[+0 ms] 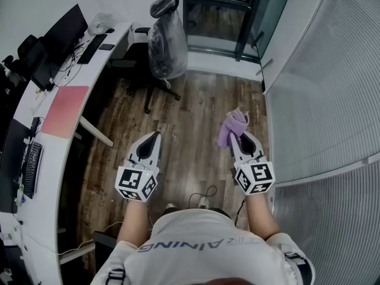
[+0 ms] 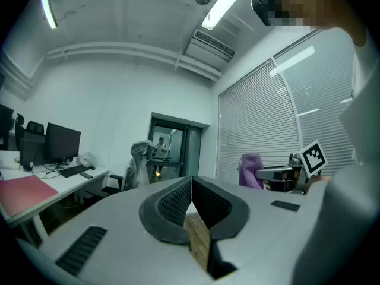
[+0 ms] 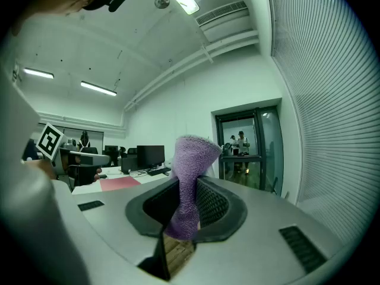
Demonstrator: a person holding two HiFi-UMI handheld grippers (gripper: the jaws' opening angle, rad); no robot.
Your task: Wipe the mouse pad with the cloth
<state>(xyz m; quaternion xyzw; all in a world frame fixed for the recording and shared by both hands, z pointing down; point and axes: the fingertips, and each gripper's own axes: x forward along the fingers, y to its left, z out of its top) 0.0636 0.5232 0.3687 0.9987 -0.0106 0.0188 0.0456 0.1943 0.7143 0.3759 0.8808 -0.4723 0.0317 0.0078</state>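
The pink mouse pad (image 1: 65,110) lies on the desk (image 1: 47,177) at far left, well apart from both grippers. The left gripper (image 1: 153,140), held forward over the floor, has its jaws pressed together, empty. Level beside it, the right gripper (image 1: 238,138) pinches the purple cloth (image 1: 233,125), which bunches past the jaw tips.

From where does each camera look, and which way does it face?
Head view: on the head, facing steeply down at the floor; shows forearms, left claw, right claw.
Left gripper view: on the left claw, along its shut empty jaws toward the glass door; body at right.
Right gripper view: on the right claw, along jaws shut on the cloth, toward the desk.
Both gripper views share the mouse pad.
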